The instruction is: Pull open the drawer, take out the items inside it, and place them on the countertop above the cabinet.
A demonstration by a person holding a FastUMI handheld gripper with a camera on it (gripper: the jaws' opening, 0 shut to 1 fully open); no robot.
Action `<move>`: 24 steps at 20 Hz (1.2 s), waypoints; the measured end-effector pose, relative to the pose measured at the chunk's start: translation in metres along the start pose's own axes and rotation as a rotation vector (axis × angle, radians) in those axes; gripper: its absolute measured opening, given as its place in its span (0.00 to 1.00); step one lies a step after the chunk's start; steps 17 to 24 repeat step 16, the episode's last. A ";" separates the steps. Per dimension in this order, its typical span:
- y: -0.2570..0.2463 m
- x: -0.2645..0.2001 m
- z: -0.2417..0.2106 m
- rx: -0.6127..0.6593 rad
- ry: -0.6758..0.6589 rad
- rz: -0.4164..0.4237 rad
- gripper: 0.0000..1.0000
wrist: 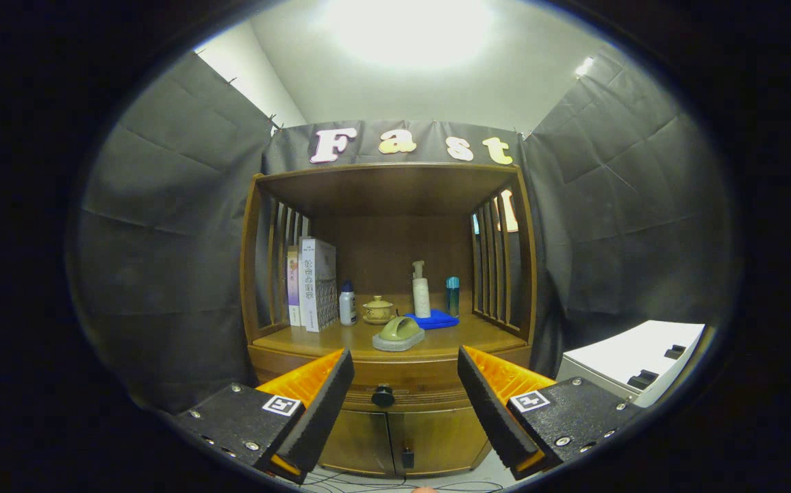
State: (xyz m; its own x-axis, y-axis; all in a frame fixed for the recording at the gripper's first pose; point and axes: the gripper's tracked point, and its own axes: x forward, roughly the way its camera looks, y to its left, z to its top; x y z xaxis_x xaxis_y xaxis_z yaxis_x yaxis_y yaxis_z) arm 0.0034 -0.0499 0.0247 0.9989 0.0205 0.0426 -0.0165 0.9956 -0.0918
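Observation:
A wooden cabinet (pixel 388 205) stands straight ahead. Its drawer (pixel 409 385) is closed, with a round black knob (pixel 383 395) in the middle of its front. My gripper (pixel 405 404) is open, some distance in front of the cabinet, and the knob shows between the two fingers with nothing held. The countertop (pixel 463 335) above the drawer carries a green brush-like object on a grey base (pixel 398 334), a blue cloth (pixel 433 319), a small lidded teapot (pixel 377 309), a pump bottle (pixel 421 291) and two small bottles (pixel 347 302). The drawer's contents are hidden.
Books (pixel 313 291) stand upright at the left of the countertop beside the slatted side wall. Two lower cabinet doors (pixel 402 438) sit under the drawer. A white box-like unit (pixel 635 363) stands to the right of the cabinet. Cables lie on the floor below.

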 end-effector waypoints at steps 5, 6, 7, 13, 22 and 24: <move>-0.004 -0.008 -0.012 -0.008 0.014 -0.004 0.95; -0.005 -0.010 -0.015 -0.007 0.019 -0.005 0.95; -0.005 -0.010 -0.019 -0.007 0.026 -0.006 0.95; -0.002 -0.015 -0.025 -0.009 0.028 -0.003 0.95; -0.002 -0.015 -0.026 -0.009 0.033 -0.004 0.95; -0.002 -0.015 -0.026 -0.009 0.033 -0.004 0.95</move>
